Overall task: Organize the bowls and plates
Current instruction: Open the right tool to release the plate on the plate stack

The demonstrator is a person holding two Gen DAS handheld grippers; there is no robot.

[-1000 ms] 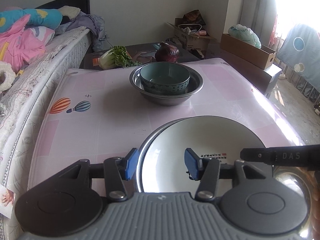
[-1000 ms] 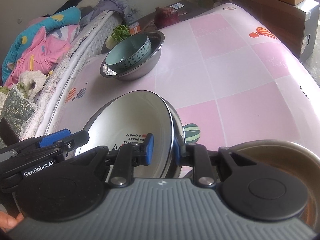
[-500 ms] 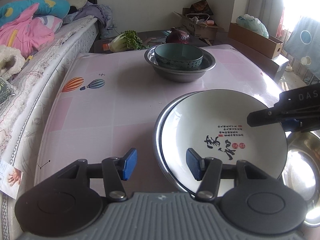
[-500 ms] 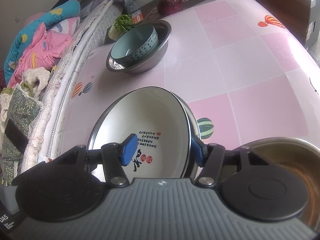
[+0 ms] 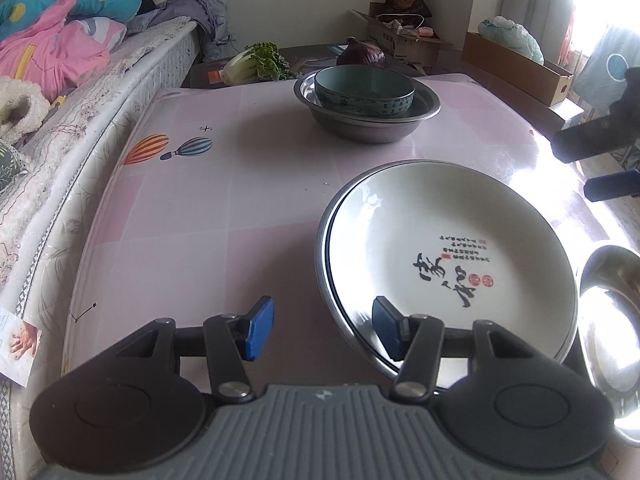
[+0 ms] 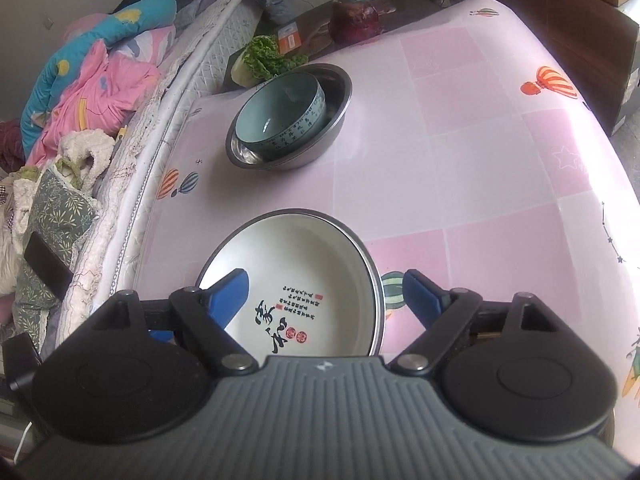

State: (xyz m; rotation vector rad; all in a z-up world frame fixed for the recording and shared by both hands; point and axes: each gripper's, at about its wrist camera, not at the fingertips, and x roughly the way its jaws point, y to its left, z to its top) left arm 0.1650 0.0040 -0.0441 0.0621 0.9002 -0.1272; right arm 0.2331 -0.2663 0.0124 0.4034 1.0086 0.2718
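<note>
A white plate with black calligraphy (image 5: 448, 264) (image 6: 304, 280) lies flat in a steel plate (image 5: 325, 240) (image 6: 376, 292) on the pink table's near side. My right gripper (image 6: 324, 288) hangs above it with its jaws opening wide; the pads touch nothing. It also shows at the right edge of the left wrist view (image 5: 596, 164). My left gripper (image 5: 323, 330) is open at the plate's near-left rim, one pad over the plate and one over the table. At the far side a teal bowl (image 5: 364, 92) (image 6: 280, 116) sits inside a steel basin (image 5: 368, 128) (image 6: 336, 120).
Another steel bowl (image 5: 612, 320) stands right of the plates near the table's edge. A bed with blankets (image 5: 60, 52) runs along the left. Beyond the table lie a green cabbage (image 5: 256, 66) and a purple cabbage (image 5: 362, 54); cardboard boxes (image 5: 516, 64) stand at the right.
The right gripper let go of the plate's rim, opened wide and rose. The plate went from tilted to lying flat in the steel plate. The left gripper drew back a little.
</note>
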